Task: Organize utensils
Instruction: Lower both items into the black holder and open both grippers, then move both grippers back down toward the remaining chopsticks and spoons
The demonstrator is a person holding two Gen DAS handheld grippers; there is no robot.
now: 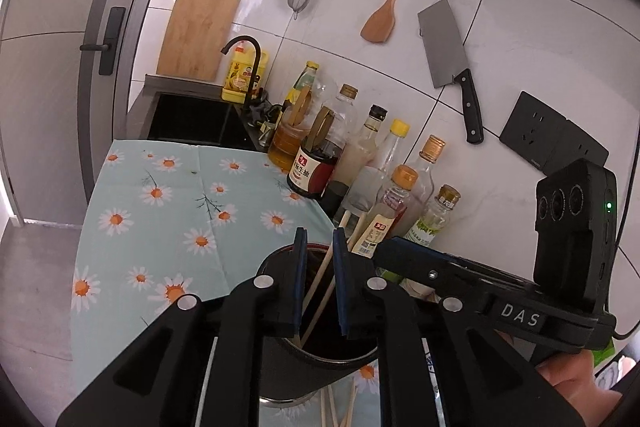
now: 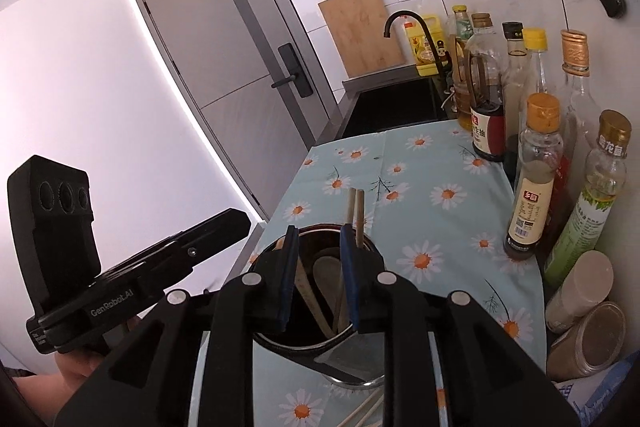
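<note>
Both grippers stand over the dark round holder [image 1: 320, 343] on the flowered surface [image 1: 168, 195], and the step in hand appears to be dropping chopsticks [image 1: 320, 279] into it.

To do it well:
- Keep each gripper directly above the holder's mouth until the sticks rest against its inner wall.
- Part the jaws only enough to free the sticks, so they slide down rather than tip out.
- Lift straight up afterwards, clear of the stick ends that rise above the rim.
- Several loose sticks [image 1: 340, 411] lie on the surface just in front of the holder; these look like the next pick.

Pose:
- The left gripper [image 1: 320, 247] points forward and downward over the holder. Its jaws stand at a narrow gap with two chopsticks between them, the pads not visibly pressing.
- The right gripper [image 2: 319, 239] is tilted likewise, slightly wider, with a wooden spoon [image 2: 326, 267] and sticks seen below the gap, nothing gripped.
- A hand [image 1: 576, 375] holds the right gripper's handle.
</note>
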